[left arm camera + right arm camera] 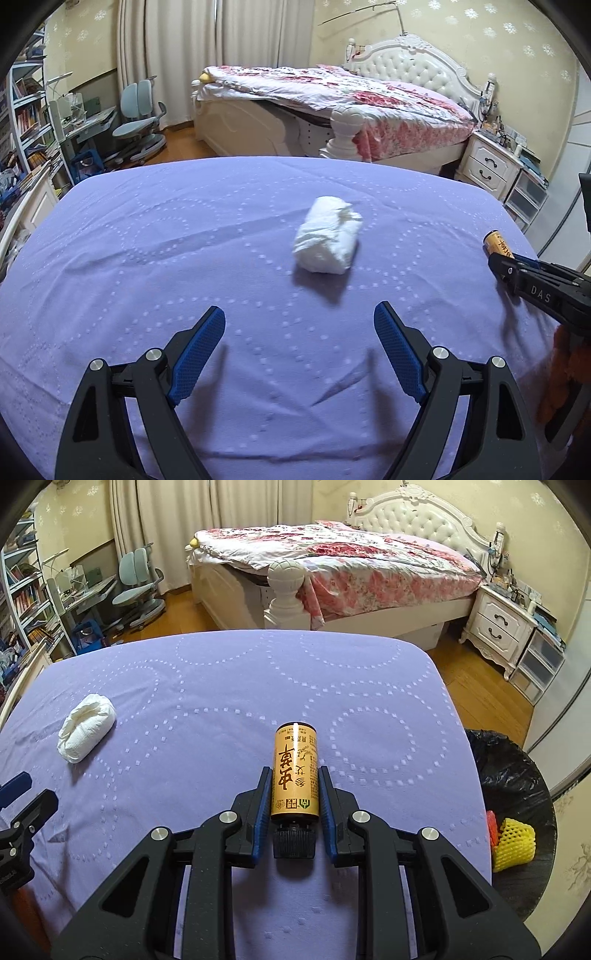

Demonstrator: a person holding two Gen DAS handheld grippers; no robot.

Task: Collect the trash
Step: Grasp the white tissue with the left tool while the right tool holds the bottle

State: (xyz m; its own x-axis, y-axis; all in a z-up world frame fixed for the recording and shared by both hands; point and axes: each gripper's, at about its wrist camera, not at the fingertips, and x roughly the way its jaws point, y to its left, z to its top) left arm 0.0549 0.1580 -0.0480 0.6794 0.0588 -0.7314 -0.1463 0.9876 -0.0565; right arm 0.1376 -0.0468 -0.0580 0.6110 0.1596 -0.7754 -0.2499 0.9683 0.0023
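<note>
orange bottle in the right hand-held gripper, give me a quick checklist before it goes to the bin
1. Grip: right hand-held gripper shut on the orange labelled bottle with black cap, blue pads on both sides: ok.
2. Bottle cap: on, pointing back toward the camera: ok.
3. Target: black-bag-lined trash bin open beside the right edge of the purple quilted cloth: ok.
4. Room in bin: yellow foam fruit net inside, space left: ok.
5. Left hand-held gripper: open, empty, apart from the bottle: ok.
6. Remaining trash: white crumpled paper wad lying on the cloth: not ok.
</note>
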